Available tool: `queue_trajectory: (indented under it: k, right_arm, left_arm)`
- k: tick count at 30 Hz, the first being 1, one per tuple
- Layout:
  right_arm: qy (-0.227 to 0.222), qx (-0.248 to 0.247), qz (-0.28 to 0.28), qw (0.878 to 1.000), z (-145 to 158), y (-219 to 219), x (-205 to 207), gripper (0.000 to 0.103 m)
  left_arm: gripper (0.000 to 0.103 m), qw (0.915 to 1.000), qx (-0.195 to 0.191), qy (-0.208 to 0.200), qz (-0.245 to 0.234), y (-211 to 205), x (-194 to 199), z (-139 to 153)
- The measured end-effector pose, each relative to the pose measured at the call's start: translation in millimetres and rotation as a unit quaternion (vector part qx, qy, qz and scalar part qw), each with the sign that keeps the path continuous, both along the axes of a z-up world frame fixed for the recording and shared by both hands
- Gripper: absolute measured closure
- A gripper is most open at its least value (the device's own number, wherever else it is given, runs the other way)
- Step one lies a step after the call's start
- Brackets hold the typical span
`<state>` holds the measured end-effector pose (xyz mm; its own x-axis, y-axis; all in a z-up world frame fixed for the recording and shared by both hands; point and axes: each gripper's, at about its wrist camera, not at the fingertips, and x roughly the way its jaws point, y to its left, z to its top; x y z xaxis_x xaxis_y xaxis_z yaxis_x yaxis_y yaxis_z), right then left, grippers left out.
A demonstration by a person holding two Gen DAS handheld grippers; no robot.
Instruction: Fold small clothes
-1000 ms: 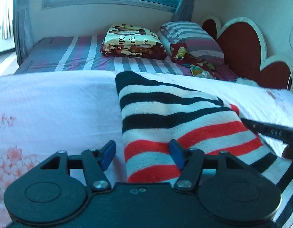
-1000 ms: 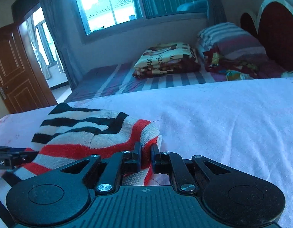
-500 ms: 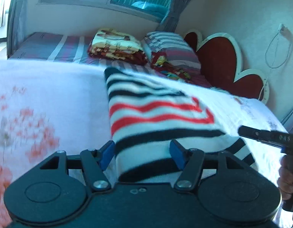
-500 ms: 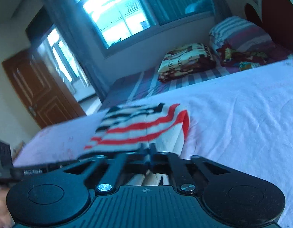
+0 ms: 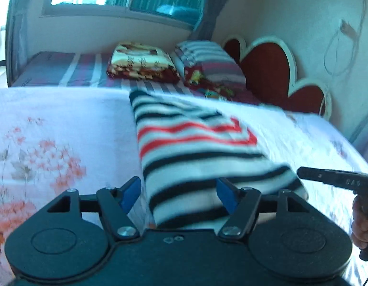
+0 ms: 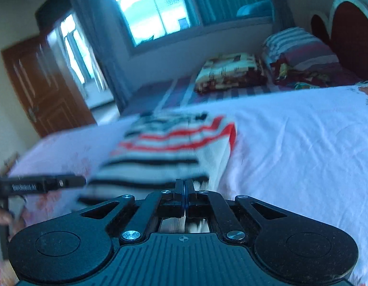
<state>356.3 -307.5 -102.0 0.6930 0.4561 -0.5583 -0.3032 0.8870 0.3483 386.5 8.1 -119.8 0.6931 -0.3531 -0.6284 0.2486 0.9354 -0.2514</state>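
So the knit garment (image 5: 196,157) lies on the bedsheet (image 5: 52,124), running from the near edge off toward the far side. Left gripper (image 5: 179,191) sits at its near end, fingers either side of the near left corner. Right gripper (image 6: 184,190) is on the near right corner. Behind the sheet there's a folded blanket (image 5: 142,63), with a pillow (image 5: 207,59) just right of it and the headboard (image 5: 274,71) further right.

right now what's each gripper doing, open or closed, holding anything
Left gripper: open, fingers either side of the striped sweater, not clamped.
Right gripper: shut on the striped sweater's near edge.
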Motion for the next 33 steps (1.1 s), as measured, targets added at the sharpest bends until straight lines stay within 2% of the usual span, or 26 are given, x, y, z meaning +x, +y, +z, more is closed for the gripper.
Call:
queue_trajectory:
  k: [3,6,13,23,25,26,28,30,33]
  right_arm:
    - [0.039,-0.030,-0.010,0.999,-25,11,-1,0.103]
    - [0.053,-0.016,-0.033,0.998,-36,9,1,0.103]
    - [0.061,-0.052,-0.038,0.996,-32,17,5,0.103]
    - [0.073,-0.073,-0.062,0.993,-30,26,2,0.103]
    - [0.080,-0.069,-0.065,0.992,-23,22,1,0.101]
    - [0.075,-0.056,-0.074,0.993,-16,17,-2,0.095]
    - [0.046,-0.024,-0.094,0.994,-4,3,-11,0.036]
    - [0.039,0.003,-0.094,0.995,1,-9,-11,0.035]
    - [0.047,0.016,-0.091,0.995,2,-18,0,0.035]
  left_arm:
    - [0.036,0.9993,0.012,0.033,0.010,2,-3,-22]
    - [0.034,0.9990,0.007,0.042,0.015,9,-8,-33]
    - [0.032,0.9991,0.010,0.040,0.009,11,-8,-34]
    - [0.032,0.9990,0.012,0.042,-0.009,13,-11,-35]
    - [0.033,0.9992,-0.003,0.040,-0.002,19,-13,-27]
    - [0.031,0.9991,-0.019,0.036,0.008,25,-14,-22]
    - [0.027,0.9980,-0.046,0.025,0.034,39,-16,-14]
    - [0.026,0.9962,-0.065,0.023,0.054,50,-11,-9]
    - [0.025,0.9929,-0.098,0.034,0.058,57,3,-5]
